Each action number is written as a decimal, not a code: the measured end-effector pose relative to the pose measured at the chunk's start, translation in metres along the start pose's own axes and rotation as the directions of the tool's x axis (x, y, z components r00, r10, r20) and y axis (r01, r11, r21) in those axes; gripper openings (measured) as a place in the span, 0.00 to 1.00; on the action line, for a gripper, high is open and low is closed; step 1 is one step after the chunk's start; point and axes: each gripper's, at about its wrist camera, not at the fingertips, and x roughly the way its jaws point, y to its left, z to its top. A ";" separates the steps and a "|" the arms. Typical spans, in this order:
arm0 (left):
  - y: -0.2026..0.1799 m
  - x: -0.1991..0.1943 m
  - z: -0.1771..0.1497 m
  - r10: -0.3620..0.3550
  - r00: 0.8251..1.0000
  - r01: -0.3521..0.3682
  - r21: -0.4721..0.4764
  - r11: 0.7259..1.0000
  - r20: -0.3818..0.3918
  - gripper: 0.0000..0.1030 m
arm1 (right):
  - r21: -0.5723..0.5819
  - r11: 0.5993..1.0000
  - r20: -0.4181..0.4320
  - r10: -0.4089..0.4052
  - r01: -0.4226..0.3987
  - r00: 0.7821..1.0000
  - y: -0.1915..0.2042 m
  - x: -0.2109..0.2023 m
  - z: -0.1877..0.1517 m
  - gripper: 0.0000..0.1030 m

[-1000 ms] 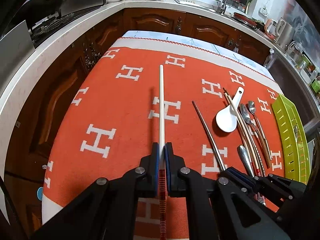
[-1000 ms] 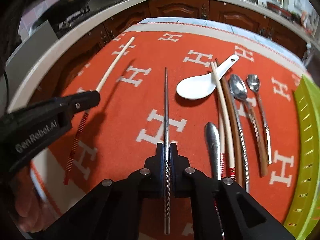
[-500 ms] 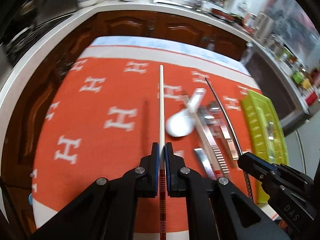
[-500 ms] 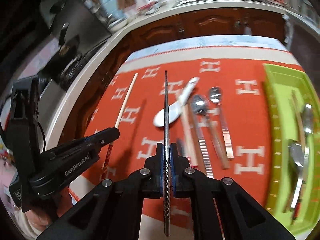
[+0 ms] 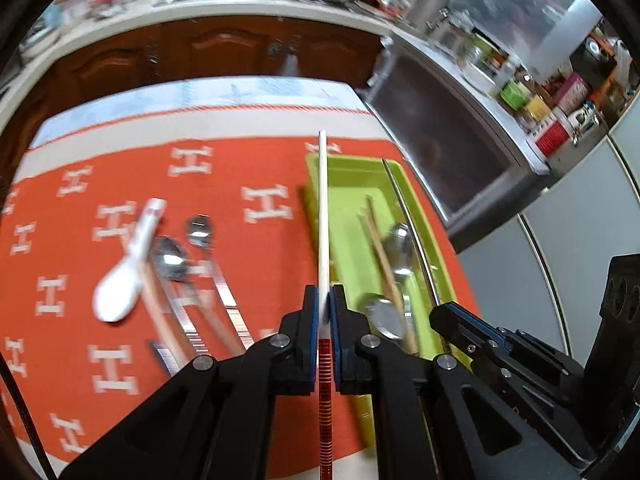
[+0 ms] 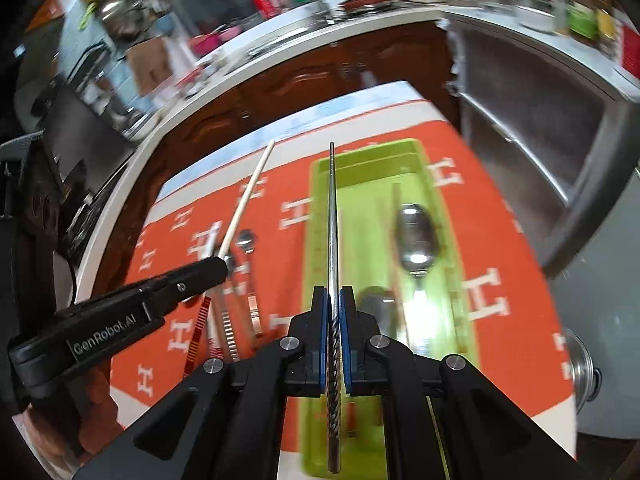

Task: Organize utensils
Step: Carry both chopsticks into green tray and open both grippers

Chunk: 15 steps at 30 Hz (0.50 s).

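Observation:
My left gripper point(image 5: 324, 300) is shut on a white chopstick point(image 5: 323, 208) with a red-striped end, held above the left rim of the green tray point(image 5: 348, 188). My right gripper point(image 6: 333, 300) is shut on a twisted metal chopstick point(image 6: 332, 220), which hangs over the tray point(image 6: 360, 168) along its length. A wooden chopstick point(image 5: 380, 248) and metal spoons point(image 6: 416, 240) lie in the tray. The right gripper point(image 5: 440, 314) shows at the tray's near right in the left wrist view. Left of the tray in the right wrist view is the left gripper point(image 6: 222, 264).
On the orange H-patterned cloth point(image 5: 256, 168), left of the tray, lie a white ceramic spoon point(image 5: 124, 280), metal spoons point(image 5: 172, 256) and more chopsticks. Dark wood cabinets point(image 5: 224, 52) run behind the table. A steel appliance point(image 6: 540, 128) stands past its right edge.
Both grippers have swung right from the loose utensils to above the green tray, each carrying its chopstick. Both stayed shut.

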 end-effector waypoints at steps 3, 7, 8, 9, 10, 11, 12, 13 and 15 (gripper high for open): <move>-0.014 0.022 -0.001 -0.031 0.998 0.030 -0.023 0.999 -0.047 0.03 | 0.043 0.999 -0.010 -0.009 0.009 1.000 -0.026 0.000 0.000 0.05; -0.017 0.047 -0.004 -0.055 0.994 0.049 -0.057 0.997 -0.097 0.03 | 0.044 0.999 -0.019 -0.026 0.027 0.999 -0.046 0.005 0.001 0.05; -0.019 0.052 -0.006 -0.061 0.992 0.055 -0.064 0.996 -0.107 0.03 | 0.043 0.999 -0.024 -0.027 0.028 0.999 -0.049 0.008 0.002 0.05; -0.019 0.055 -0.007 -0.065 0.992 0.057 -0.071 0.996 -0.111 0.03 | 0.041 0.999 -0.029 -0.030 0.032 0.999 -0.052 0.010 0.003 0.05; -0.022 0.058 -0.008 -0.067 0.991 0.059 -0.075 0.995 -0.112 0.03 | 0.038 0.999 -0.035 -0.033 0.034 0.999 -0.053 0.015 0.004 0.06; -0.023 0.060 -0.009 -0.069 0.991 0.060 -0.077 0.995 -0.113 0.04 | 0.034 0.999 -0.040 -0.037 0.039 0.998 -0.053 0.019 0.004 0.06; -0.024 0.062 -0.010 -0.068 0.991 0.060 -0.075 0.995 -0.116 0.07 | 0.032 0.998 -0.048 -0.045 0.046 0.998 -0.056 0.023 0.005 0.06; -0.025 0.062 -0.010 -0.067 0.991 0.059 -0.075 0.995 -0.118 0.13 | 0.033 0.998 -0.054 -0.051 0.053 0.997 -0.056 0.026 0.005 0.06; -0.026 0.061 -0.011 -0.070 0.991 0.061 -0.080 0.995 -0.116 0.19 | 0.043 0.998 -0.071 -0.052 0.055 0.996 -0.057 0.033 0.006 0.08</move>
